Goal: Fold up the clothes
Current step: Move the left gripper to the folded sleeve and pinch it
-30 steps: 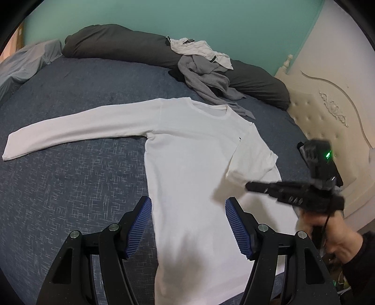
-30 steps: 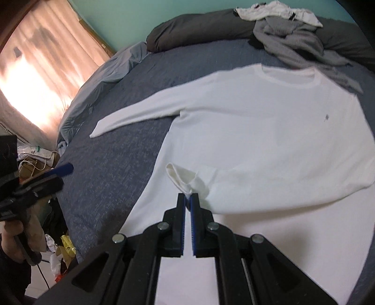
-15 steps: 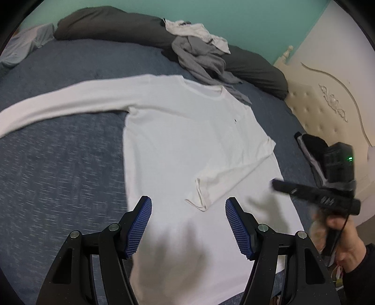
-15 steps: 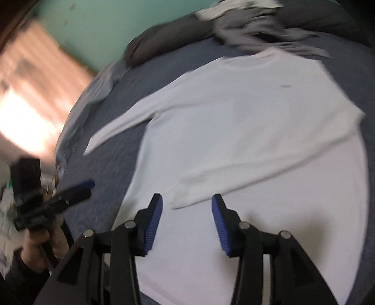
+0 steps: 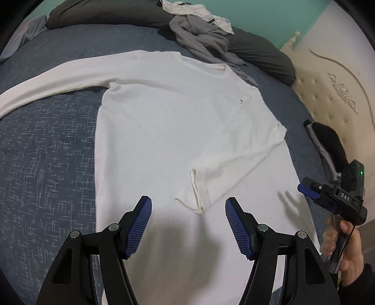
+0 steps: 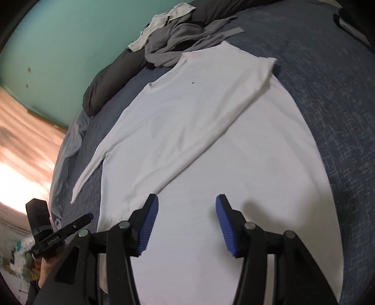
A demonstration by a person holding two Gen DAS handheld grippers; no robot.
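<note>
A white long-sleeved shirt (image 5: 168, 122) lies flat on the blue bedspread (image 5: 46, 164). Its right sleeve (image 5: 225, 162) is folded across the body, with the cuff (image 5: 194, 194) resting just ahead of my left gripper (image 5: 188, 213), which stands open and empty above the hem. The other sleeve (image 5: 54, 79) stretches out to the left. In the right wrist view the shirt (image 6: 211, 145) fills the middle, and my right gripper (image 6: 186, 211) hovers open over its lower part, holding nothing. The right gripper (image 5: 311, 190) also shows at the left view's right edge.
A grey garment (image 5: 201, 40) and a white one (image 5: 199, 14) are piled on dark pillows (image 5: 117, 16) at the head of the bed. A cream headboard (image 5: 332, 89) stands at the right, with a dark item (image 5: 328, 140) beside it. A curtained window (image 6: 21, 150) glows at left.
My right gripper has opened, dropped the right sleeve's cuff onto the shirt's body and pulled back to the right. The left gripper has moved closer over the shirt.
</note>
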